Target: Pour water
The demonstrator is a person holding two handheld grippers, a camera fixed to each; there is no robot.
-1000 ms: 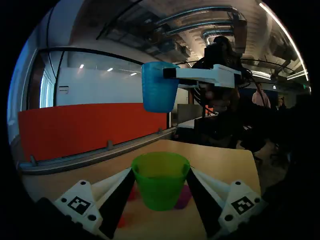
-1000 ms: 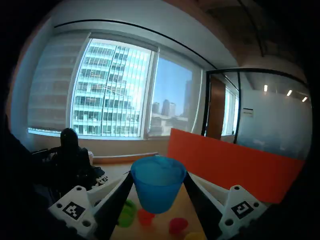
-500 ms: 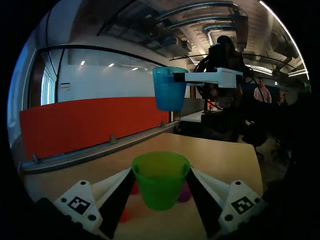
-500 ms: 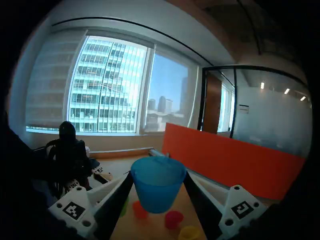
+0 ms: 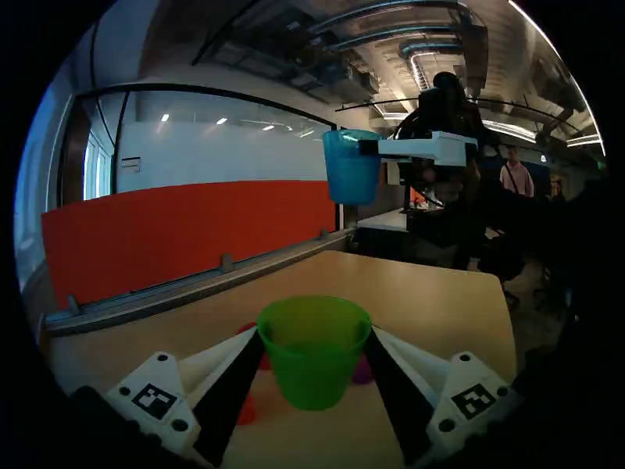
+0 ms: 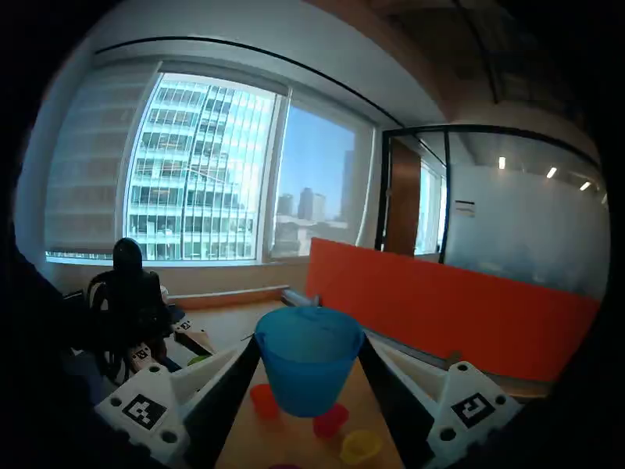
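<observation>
The left gripper point(image 5: 314, 367) clamps an upright green cup point(image 5: 314, 348); the right gripper point(image 6: 309, 371) clamps an upright blue cup point(image 6: 309, 367).

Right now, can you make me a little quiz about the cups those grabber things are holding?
1. True or false: the left gripper grips a green cup.
2. The right gripper grips a cup. Its colour is: A red, B blue, C purple.
3. In the left gripper view, is the right gripper's cup higher or lower than the green cup?

Key: 1 true. 2 B. 3 higher.
</observation>
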